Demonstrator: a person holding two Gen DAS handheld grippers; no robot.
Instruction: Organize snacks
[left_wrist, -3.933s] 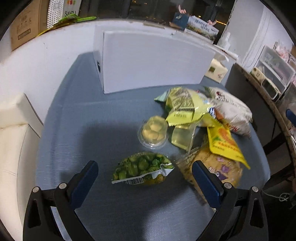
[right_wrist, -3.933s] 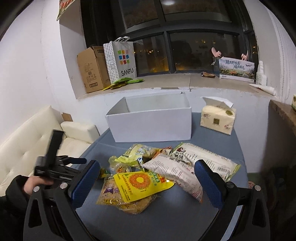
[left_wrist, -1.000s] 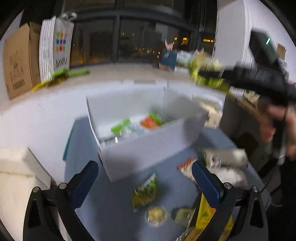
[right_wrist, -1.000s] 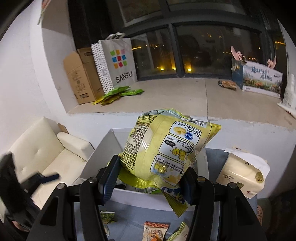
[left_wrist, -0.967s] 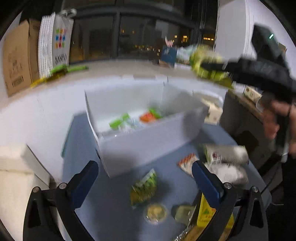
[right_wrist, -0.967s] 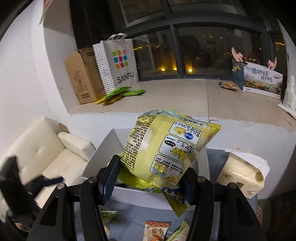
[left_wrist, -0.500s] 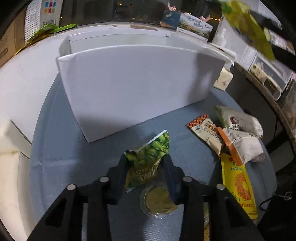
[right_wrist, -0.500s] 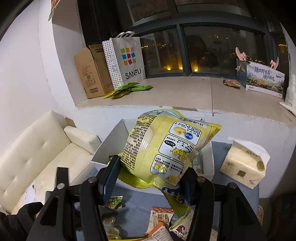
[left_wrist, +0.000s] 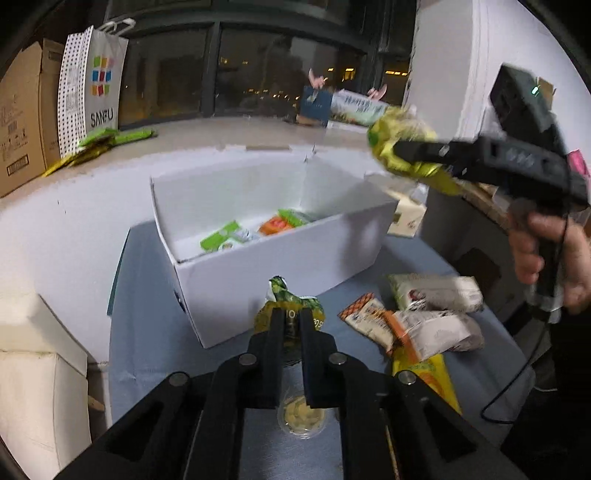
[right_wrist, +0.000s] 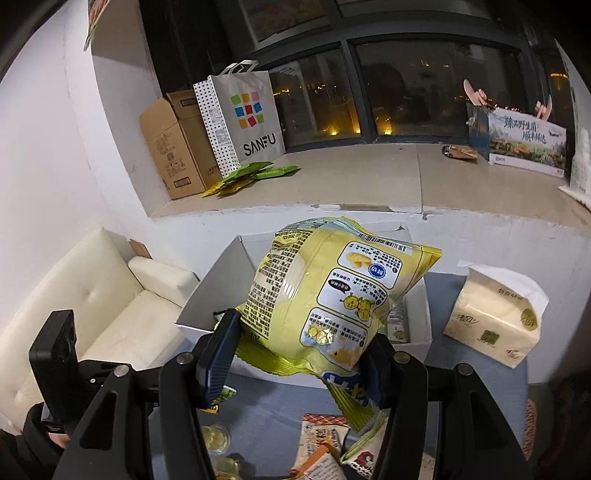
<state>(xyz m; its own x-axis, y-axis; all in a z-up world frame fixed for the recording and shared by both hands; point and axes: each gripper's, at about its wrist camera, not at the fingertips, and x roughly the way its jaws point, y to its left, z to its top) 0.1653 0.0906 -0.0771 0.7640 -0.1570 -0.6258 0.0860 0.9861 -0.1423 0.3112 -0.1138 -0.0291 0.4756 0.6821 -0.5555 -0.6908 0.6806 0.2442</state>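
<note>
My left gripper (left_wrist: 290, 314) is shut on a green pea snack packet (left_wrist: 281, 293), held above the blue table (left_wrist: 147, 314) just in front of the open white box (left_wrist: 258, 236). A few small packets lie inside the box. My right gripper (right_wrist: 299, 343) is shut on a big yellow chip bag (right_wrist: 332, 288), held high over the white box (right_wrist: 218, 284). The left wrist view shows the same yellow bag (left_wrist: 399, 147) above the box's right end, with a person's hand (left_wrist: 546, 251) on the right gripper's handle.
Loose snacks lie on the table right of the box: white bags (left_wrist: 436, 295), an orange packet (left_wrist: 364, 317), a yellow packet (left_wrist: 424, 373) and a clear cup (left_wrist: 301, 413). A tissue pack (right_wrist: 495, 317) stands beside the box. A cream sofa (right_wrist: 92, 295) is at the left.
My left gripper went down to the table, closed on the green packet and rose with it in front of the box. The right gripper stayed over the box with the yellow bag.
</note>
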